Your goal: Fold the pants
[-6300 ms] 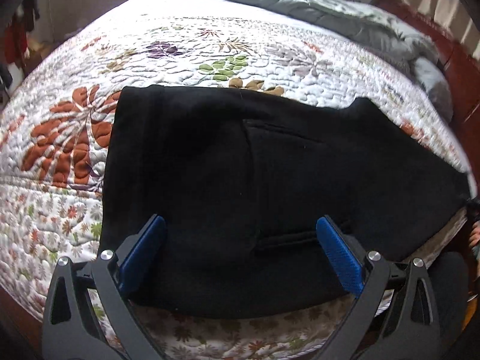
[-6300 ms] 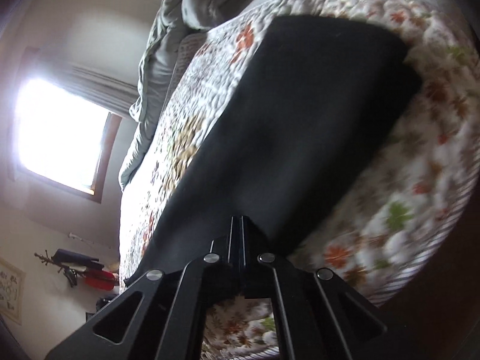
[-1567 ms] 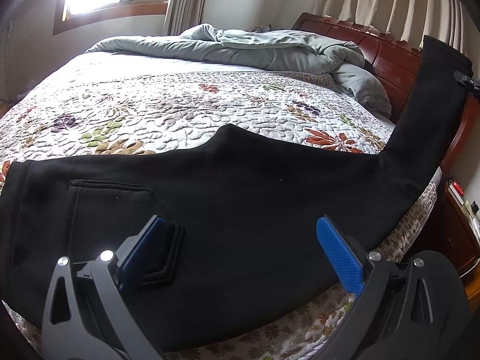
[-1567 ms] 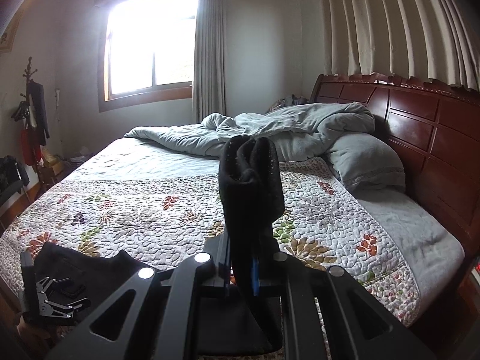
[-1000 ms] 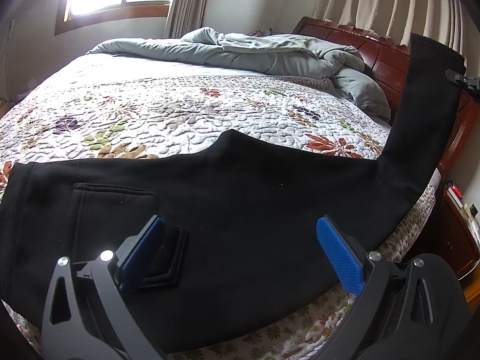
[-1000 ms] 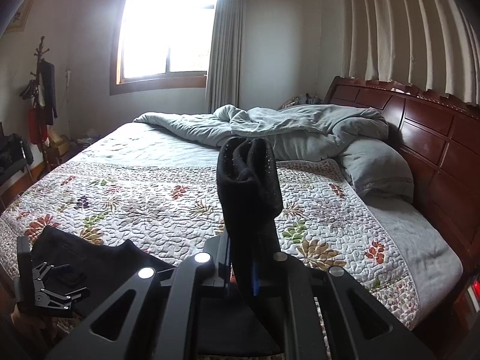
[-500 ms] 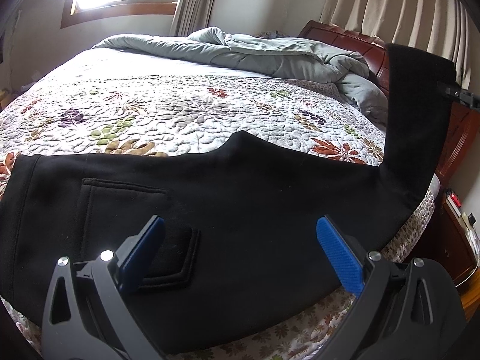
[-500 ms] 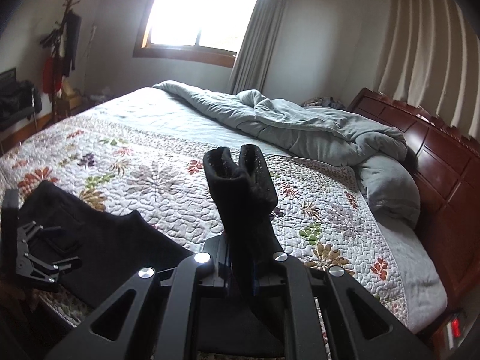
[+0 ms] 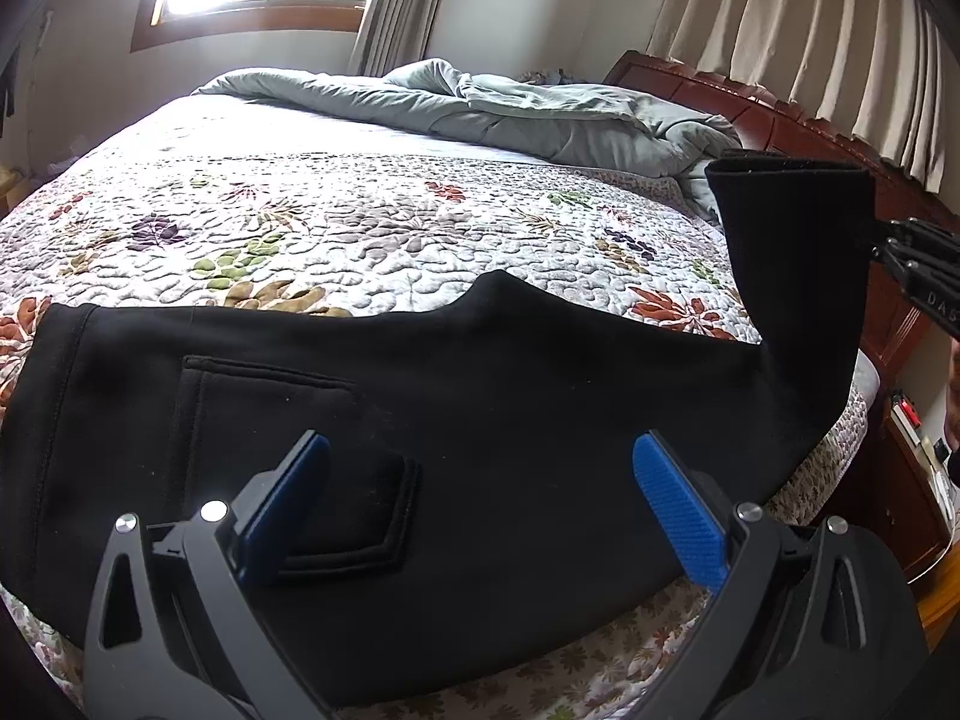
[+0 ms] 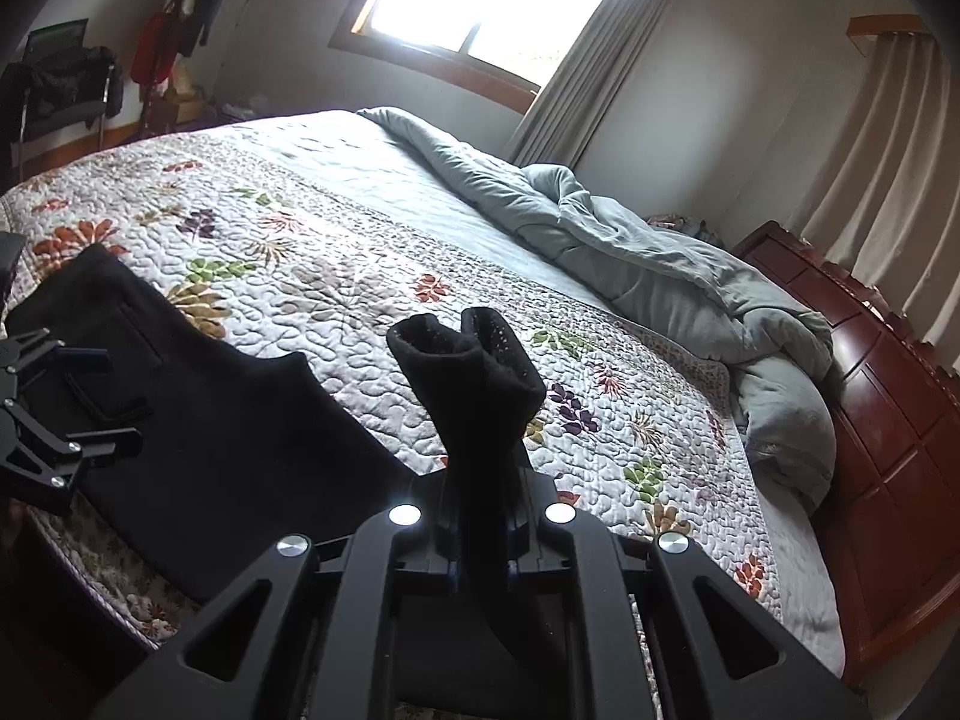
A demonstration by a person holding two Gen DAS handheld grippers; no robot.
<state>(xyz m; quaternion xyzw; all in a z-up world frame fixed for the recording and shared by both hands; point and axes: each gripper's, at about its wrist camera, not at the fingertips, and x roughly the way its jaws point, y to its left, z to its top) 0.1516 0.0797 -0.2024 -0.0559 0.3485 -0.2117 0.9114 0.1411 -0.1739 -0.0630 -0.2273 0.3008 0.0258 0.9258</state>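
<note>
Black, thick, soft fleece pants (image 9: 480,432), limp, laid along the near edge of the floral quilted bed (image 9: 360,228). Cuff end is pinched by the right gripper (image 10: 480,540); the left gripper (image 9: 480,492) is spread, empty. Best taken at cuff or waistband.

I read only the pale letters "DAS" on the right hand-held gripper (image 9: 927,285), beside the lifted pants (image 9: 792,252) leg.

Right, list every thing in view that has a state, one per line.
Black fleece pants: spread flat along the quilt's near edge, leg end lifted upright.
Left gripper: jaws open, empty, over the pants.
Right gripper: jaws shut on the pants' leg end.
Floral quilted bedspread: laid smooth.
Grey-green duvet: bunched up by the headboard.
Beige window curtain: drawn aside.
</note>
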